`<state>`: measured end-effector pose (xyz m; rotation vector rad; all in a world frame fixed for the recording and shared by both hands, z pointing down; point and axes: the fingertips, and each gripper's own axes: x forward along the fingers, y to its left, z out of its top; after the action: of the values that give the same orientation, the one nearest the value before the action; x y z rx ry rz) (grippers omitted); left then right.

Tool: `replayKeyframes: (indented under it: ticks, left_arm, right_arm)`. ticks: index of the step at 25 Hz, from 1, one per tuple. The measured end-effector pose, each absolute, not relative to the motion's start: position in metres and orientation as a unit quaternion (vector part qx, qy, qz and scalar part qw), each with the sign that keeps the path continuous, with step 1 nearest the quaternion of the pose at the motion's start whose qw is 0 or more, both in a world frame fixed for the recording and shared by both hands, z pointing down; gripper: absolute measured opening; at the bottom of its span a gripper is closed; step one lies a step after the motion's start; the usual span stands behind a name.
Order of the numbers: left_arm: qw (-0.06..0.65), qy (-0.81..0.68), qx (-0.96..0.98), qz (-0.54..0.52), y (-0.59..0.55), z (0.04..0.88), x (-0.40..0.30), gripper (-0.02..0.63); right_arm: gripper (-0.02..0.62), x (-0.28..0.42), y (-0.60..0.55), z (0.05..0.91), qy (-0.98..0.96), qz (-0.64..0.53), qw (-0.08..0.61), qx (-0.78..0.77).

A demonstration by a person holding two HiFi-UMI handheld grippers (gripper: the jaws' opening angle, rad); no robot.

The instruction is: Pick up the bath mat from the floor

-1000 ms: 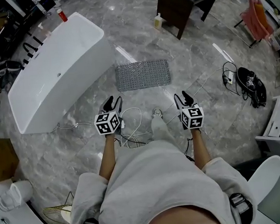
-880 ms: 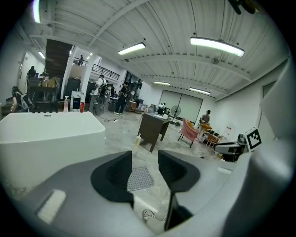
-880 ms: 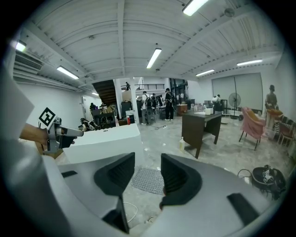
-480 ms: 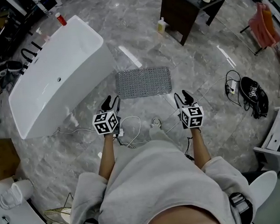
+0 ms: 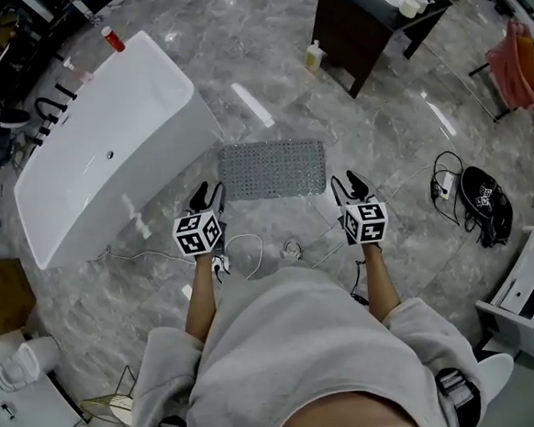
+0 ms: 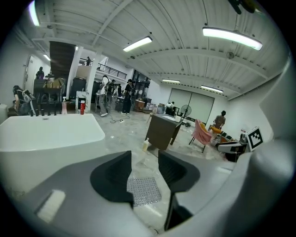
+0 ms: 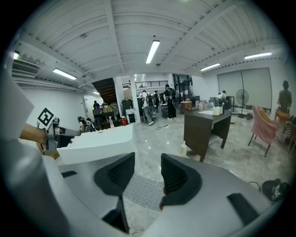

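Observation:
The grey studded bath mat [image 5: 274, 169] lies flat on the marble floor, just right of the white bathtub [image 5: 96, 148]. My left gripper [image 5: 209, 197] hovers open above the floor near the mat's near left corner. The right gripper [image 5: 349, 186] is open too, off the mat's near right corner. Both are held high above the floor and neither touches the mat. In the left gripper view the mat [image 6: 144, 190] shows between the empty jaws of the left gripper [image 6: 144, 169]. The right gripper view shows the mat [image 7: 144, 190] below the gap of the right gripper [image 7: 147, 173].
White cables [image 5: 252, 251] trail on the floor by my feet. A dark wooden vanity [image 5: 371, 20] stands beyond the mat, with a bottle [image 5: 314, 56] beside it. A black bag [image 5: 481, 202] and cords lie at right. People stand far back in the hall.
I have walked toward the mat: it has come nearer to both grippers, from well ahead of them to nearly level with their tips. The jaws stand as before.

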<state>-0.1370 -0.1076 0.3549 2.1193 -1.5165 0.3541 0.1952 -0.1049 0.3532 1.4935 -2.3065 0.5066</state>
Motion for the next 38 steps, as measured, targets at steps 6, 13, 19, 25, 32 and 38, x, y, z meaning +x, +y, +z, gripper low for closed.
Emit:
replayKeyframes:
  ticks: [6, 13, 19, 25, 32, 38]
  left_arm:
    - [0.254, -0.561, 0.776, 0.138, -0.137, 0.360, -0.129, 0.179]
    - [0.253, -0.561, 0.775, 0.146, -0.150, 0.360, -0.127, 0.179]
    - [0.259, -0.557, 0.774, 0.150, -0.160, 0.369, -0.130, 0.179]
    - [0.264, -0.551, 0.777, 0.151, -0.189, 0.381, -0.132, 0.179]
    - [0.279, -0.544, 0.776, 0.152, -0.224, 0.395, -0.149, 0.179]
    - [0.301, -0.541, 0.769, 0.159, -0.248, 0.413, -0.174, 0.179]
  right_arm:
    - [0.170, 0.204, -0.139, 0.358, -0.817, 0.177, 0.173, 0.521]
    - [0.170, 0.209, -0.153, 0.360, -0.816, 0.181, 0.173, 0.521]
    - [0.170, 0.206, -0.164, 0.366, -0.814, 0.185, 0.176, 0.523]
    - [0.170, 0.200, -0.184, 0.375, -0.807, 0.192, 0.185, 0.526]
    - [0.170, 0.188, -0.216, 0.386, -0.796, 0.205, 0.201, 0.533]
    - [0.170, 0.170, -0.244, 0.395, -0.788, 0.216, 0.215, 0.535]
